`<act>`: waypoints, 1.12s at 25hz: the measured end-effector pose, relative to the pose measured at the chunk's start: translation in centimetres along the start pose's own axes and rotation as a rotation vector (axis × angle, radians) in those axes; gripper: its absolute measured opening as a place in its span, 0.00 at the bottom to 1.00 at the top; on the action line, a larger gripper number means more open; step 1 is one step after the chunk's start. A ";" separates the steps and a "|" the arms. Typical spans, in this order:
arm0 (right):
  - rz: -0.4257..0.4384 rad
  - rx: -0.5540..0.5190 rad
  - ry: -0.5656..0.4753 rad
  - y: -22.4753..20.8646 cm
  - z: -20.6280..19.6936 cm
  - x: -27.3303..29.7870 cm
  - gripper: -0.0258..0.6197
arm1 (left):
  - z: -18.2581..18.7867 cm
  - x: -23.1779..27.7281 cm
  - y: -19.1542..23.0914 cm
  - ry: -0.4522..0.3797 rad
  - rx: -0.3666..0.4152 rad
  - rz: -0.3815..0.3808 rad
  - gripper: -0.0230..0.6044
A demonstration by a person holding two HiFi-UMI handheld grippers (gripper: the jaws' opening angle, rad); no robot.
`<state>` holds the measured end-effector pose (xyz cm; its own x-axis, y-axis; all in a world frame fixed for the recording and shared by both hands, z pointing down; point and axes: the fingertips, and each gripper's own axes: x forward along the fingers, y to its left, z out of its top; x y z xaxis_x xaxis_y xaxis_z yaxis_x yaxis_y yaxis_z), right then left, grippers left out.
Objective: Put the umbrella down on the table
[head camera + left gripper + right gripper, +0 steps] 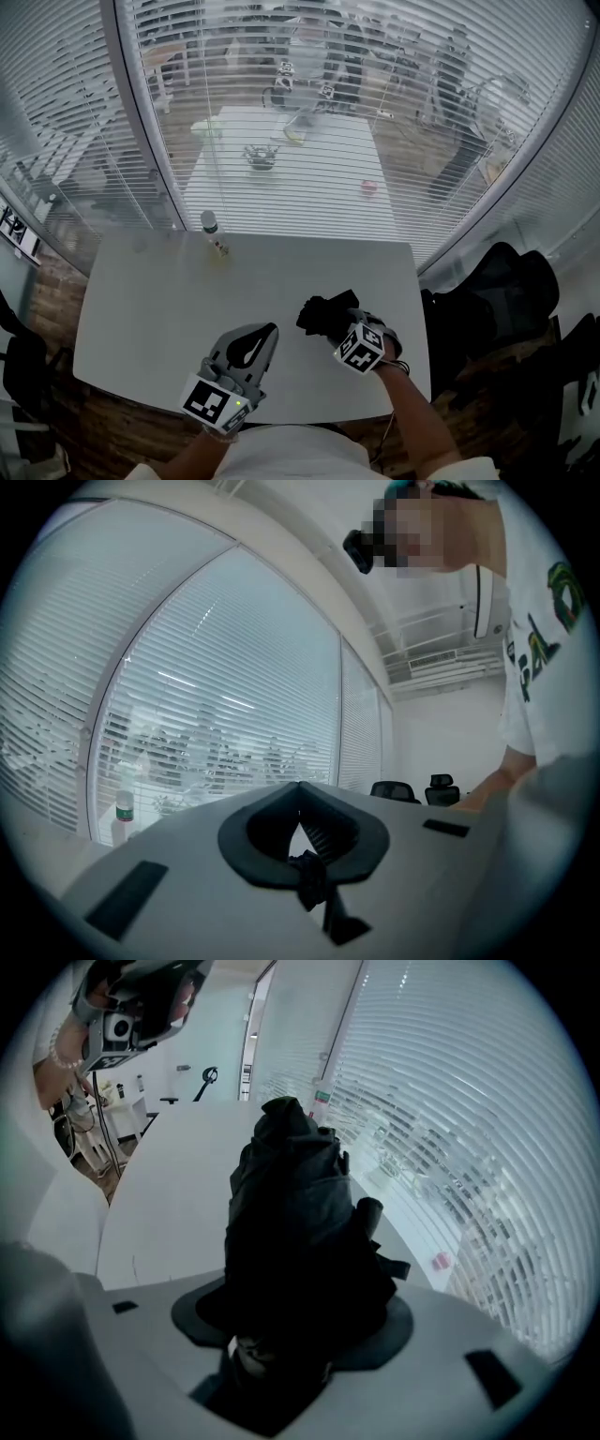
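A black folded umbrella [323, 314] sticks out of my right gripper [343, 325] just above the near right part of the white table [159, 309]. In the right gripper view the umbrella [291, 1213] fills the space between the jaws of the right gripper [291, 1312], which are shut on its bundled fabric, and it points out over the table [178, 1194]. My left gripper [255, 339] hovers near the table's front edge, left of the umbrella. In its own view the left gripper [300, 789] has its tips together with nothing between them.
A small clear bottle [209, 223] stands at the table's far edge by the glass wall with blinds [281, 112]. Black office chairs [506, 281] sit off the table's right side. Another table stands behind the glass.
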<state>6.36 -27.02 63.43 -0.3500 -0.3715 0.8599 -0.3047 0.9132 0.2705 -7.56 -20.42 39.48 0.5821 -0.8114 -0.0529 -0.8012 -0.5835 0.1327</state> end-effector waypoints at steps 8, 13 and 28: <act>0.034 -0.069 0.089 0.3 -1.4 2.8 0.45 | 0.0 -0.4 0.1 -0.002 -0.009 0.007 0.05; 0.052 -0.103 0.131 0.5 -2.0 4.5 0.45 | -0.1 -0.6 0.4 -0.005 -0.007 0.014 0.05; 0.119 -0.154 0.224 1.3 -3.6 7.3 0.45 | -0.2 -1.6 1.0 0.008 -0.008 0.027 0.05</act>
<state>6.62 -27.91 71.61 -0.1654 -0.2299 0.9591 -0.1295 0.9691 0.2100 -9.27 -19.68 39.88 0.5614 -0.8266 -0.0411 -0.8156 -0.5610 0.1417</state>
